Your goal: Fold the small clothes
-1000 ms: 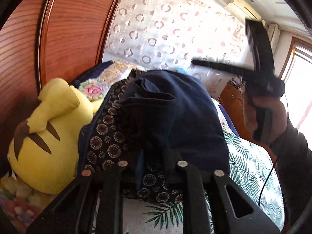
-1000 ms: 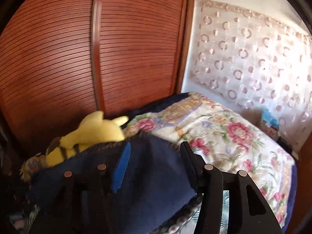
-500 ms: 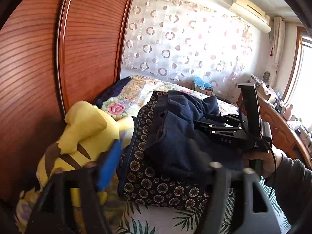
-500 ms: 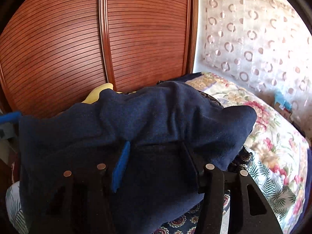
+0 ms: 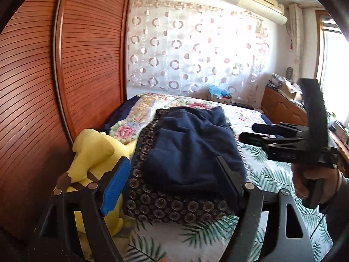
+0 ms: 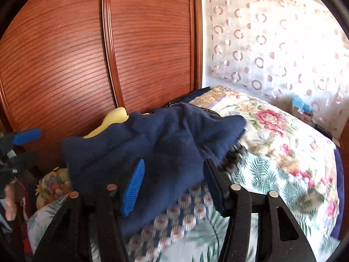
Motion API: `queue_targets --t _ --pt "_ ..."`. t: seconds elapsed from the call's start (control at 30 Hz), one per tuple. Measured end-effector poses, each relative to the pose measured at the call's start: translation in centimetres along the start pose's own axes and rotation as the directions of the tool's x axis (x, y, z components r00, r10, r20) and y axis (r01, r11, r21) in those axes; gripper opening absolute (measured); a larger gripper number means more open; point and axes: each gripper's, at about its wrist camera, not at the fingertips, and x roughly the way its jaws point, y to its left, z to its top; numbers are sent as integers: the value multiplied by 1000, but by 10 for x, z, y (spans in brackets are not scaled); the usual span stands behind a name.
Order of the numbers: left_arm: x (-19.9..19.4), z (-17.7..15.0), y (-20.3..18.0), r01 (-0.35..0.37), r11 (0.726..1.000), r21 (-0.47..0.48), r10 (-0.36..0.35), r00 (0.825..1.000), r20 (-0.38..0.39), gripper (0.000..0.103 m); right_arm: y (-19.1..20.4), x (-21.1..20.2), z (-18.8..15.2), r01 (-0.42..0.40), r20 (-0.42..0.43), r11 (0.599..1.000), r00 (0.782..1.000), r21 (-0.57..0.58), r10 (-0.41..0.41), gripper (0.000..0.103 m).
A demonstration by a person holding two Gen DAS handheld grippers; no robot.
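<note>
A folded navy garment [image 5: 192,144] lies on top of a dark cloth printed with circles [image 5: 174,205] on the bed. My left gripper [image 5: 172,161] hangs in front of it, jaws wide and still opening, nothing pressed between them. In the left wrist view my right gripper [image 5: 250,132] floats just off the garment's right edge, held by a hand [image 5: 314,181]. In the right wrist view the navy garment [image 6: 152,139] shows beyond my right gripper [image 6: 174,161]. Its jaws are opening and its pads are clear of the cloth.
A yellow plush toy [image 5: 91,152] leans against the slatted wooden wardrobe door [image 5: 65,87], left of the clothes. A floral quilt [image 6: 272,131] covers the far bed. A wooden cabinet [image 5: 283,109] stands at the right under the window.
My left gripper let go of the navy garment, opened wide and drew back upward. The right gripper laid the garment on the patterned cloth and slid away to the right.
</note>
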Motion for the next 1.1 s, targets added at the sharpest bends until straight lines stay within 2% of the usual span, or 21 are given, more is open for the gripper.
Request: queue_targets --t 0.13,0.5,0.67,0.9,1.1 --pt "-10 -5 -21 37 999 23 -37 999 -7 79 4 -43 -23 63 23 998 998 28 -63 77" --pt "-34 -15 -85 68 989 132 -69 998 7 79 32 -159 -93 199 68 966 975 166 -212 82" --pt "-46 -16 -107 151 981 122 -152 988 -4 79 44 -205 -118 273 85 935 951 225 -298 82" --pt "-67 -11 -138 180 972 153 -185 983 20 79 65 -257 -138 348 105 893 915 285 -390 82" --pt "-80 0 -157 183 967 176 -193 980 41 79 86 -284 -136 398 138 860 878 320 -458 82"
